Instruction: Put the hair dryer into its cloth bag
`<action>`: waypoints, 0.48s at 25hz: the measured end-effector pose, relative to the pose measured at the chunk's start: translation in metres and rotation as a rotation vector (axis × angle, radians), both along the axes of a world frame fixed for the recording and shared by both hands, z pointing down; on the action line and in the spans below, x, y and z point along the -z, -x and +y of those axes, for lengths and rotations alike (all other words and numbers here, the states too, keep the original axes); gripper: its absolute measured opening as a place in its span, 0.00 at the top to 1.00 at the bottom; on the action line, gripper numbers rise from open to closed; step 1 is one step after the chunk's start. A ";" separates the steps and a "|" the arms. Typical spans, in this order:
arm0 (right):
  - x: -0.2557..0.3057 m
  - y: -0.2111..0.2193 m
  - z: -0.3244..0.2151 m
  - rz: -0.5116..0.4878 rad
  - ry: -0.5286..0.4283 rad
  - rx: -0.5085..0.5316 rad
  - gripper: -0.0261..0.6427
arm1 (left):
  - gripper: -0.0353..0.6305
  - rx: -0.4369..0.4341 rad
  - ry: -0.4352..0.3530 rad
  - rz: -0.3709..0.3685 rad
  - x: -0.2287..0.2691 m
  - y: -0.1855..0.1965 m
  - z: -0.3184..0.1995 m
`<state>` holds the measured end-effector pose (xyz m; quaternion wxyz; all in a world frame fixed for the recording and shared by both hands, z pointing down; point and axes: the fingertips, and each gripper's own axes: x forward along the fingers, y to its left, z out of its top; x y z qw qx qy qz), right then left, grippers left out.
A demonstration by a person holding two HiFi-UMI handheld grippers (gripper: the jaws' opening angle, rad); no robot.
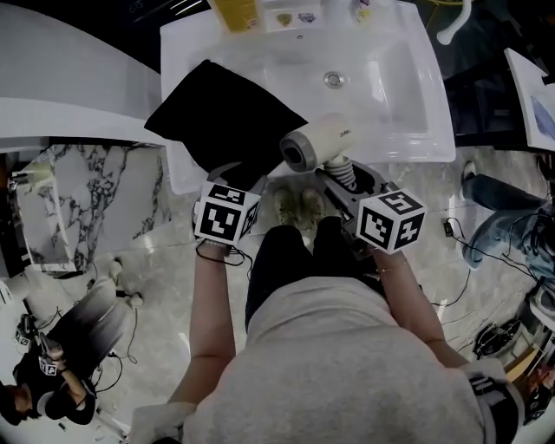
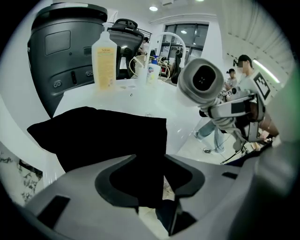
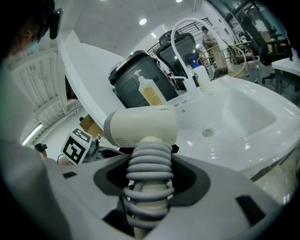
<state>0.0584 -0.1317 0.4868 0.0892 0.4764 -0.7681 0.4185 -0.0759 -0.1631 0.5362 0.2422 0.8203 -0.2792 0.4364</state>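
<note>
1. While we hold both claws low in the middle of the head view, our left claw pinches the near edge of the black cloth bag, which drapes over the left rim of the white sink.
2. Our right claw is clamped on the cord-wrapped handle of the hair dryer. Its cream barrel sits just right of the bag, outside it.
3. At the top edge of the head view, a yellow bottle stands on the sink's back ledge.

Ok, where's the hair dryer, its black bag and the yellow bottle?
hair dryer (image 1: 319, 141), head view, on its cream barrel.
cloth bag (image 1: 221, 117), head view, middle of the black cloth.
yellow bottle (image 2: 104, 61), left gripper view, on its front.
</note>
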 end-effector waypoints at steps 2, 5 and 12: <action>-0.001 0.000 0.001 0.002 0.002 -0.003 0.62 | 0.68 0.005 0.003 0.009 0.001 0.000 -0.001; -0.004 -0.001 0.002 0.005 0.011 -0.003 0.62 | 0.70 0.003 0.006 0.020 0.001 -0.001 -0.001; -0.006 -0.003 0.002 0.012 0.010 -0.004 0.62 | 0.86 0.025 -0.028 0.042 0.003 -0.002 -0.005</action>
